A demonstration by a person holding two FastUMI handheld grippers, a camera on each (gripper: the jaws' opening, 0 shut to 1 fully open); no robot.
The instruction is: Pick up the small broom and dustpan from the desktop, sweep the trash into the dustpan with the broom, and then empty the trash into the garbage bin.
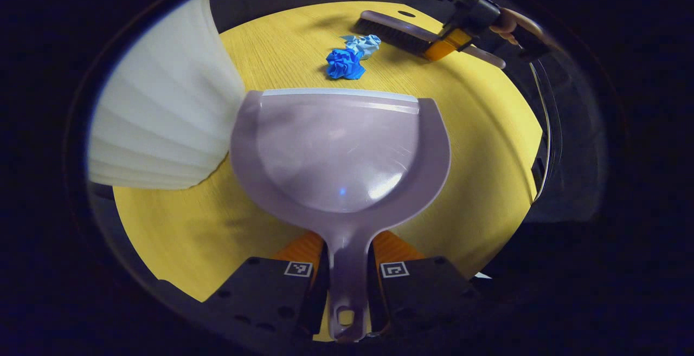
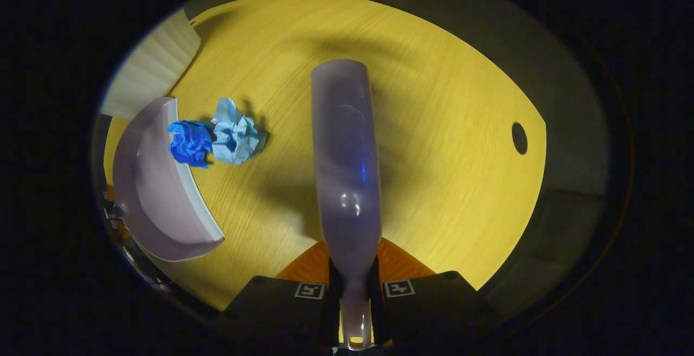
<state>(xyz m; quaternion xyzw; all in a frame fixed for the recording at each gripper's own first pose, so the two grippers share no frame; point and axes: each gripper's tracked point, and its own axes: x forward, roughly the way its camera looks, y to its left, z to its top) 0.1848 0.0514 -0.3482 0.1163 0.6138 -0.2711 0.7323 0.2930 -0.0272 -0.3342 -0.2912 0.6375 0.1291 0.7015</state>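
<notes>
- Left gripper (image 1: 347, 277): jaws closed on dustpan (image 1: 339, 150) handle, pan flat on yellow surface (image 1: 471, 144).
- Right gripper (image 2: 355, 291): jaws clamped on broom (image 2: 347, 161) handle.
- Dark blue (image 2: 190, 142) and light blue paper wads (image 2: 236, 134): touching, at dustpan lip.
- White bin (image 1: 162, 112): left of dustpan.

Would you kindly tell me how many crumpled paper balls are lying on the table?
2: a dark blue crumpled paper ball at the dustpan's lip, and a light blue one touching it.
</notes>
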